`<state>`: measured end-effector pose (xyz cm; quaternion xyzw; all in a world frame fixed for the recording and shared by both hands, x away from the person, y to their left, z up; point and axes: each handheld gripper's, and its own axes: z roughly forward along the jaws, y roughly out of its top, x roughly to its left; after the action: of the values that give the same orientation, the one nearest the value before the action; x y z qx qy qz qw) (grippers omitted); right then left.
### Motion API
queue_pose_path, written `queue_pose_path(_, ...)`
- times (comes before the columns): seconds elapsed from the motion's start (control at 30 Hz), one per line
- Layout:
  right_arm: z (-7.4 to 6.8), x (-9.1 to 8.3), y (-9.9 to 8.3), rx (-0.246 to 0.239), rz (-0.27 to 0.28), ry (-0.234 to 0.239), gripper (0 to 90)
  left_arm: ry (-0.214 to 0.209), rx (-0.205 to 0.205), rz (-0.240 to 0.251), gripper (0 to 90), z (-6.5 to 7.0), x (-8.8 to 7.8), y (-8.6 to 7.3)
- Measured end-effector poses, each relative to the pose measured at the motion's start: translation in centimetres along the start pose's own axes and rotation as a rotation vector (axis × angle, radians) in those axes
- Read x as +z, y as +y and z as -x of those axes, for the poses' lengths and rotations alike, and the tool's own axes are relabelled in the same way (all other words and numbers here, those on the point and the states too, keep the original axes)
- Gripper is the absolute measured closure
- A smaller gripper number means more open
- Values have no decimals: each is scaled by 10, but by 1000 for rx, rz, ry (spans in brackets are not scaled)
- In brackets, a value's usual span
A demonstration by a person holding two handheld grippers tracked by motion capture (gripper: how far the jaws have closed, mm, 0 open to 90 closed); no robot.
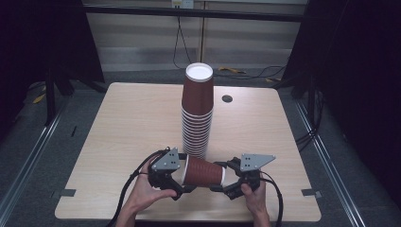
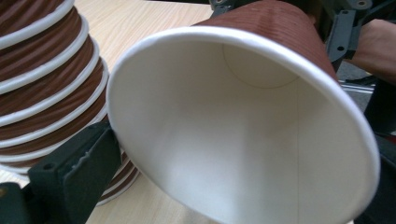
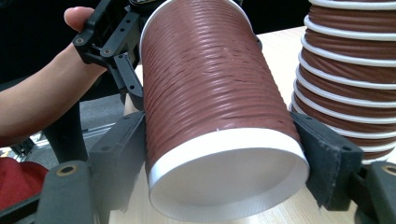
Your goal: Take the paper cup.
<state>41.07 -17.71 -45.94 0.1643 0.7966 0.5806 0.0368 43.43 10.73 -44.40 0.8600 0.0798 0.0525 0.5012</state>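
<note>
Cup [image 1: 204,171] between both grippers' jaws

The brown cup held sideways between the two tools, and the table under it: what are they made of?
The cup looks like paper: ribbed matte brown wall, smooth white inside with a faint seam, rolled white rim. The table looks like pale wood, probably laminate, as its grain is even and the surface flat with slight sheen.

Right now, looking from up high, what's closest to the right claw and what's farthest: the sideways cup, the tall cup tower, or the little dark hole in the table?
1. Sideways cup: held in the right claw.
2. Cup tower: just behind, centre.
3. Dark hole: far side of the table.
</note>
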Motion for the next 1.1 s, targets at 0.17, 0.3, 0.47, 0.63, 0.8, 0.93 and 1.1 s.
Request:
queue_pose_path(0.17,0,0,0,-3,-2,5,228,-13,2,1,0,0,1,0)
queue_pose_path(0.3,0,-1,0,-4,0,12,228,-17,7,5,0,0,1,0)
queue_pose_path(0.47,0,1,0,-10,-2,19,228,-10,16,3,0,3,3,2)
queue_pose_path(0.63,0,2,-1,-6,-7,26,227,-18,6,15,4,2,1,2)
queue_pose_path(0.8,0,3,-2,-14,-21,23,224,-12,14,-15,11,3,1,2)
queue_pose_path(0.93,1,5,-3,-23,-23,24,220,-10,13,-9,13,2,0,2)
queue_pose_path(1.1,1,8,-4,-33,-29,17,208,4,10,-21,13,3,0,2)
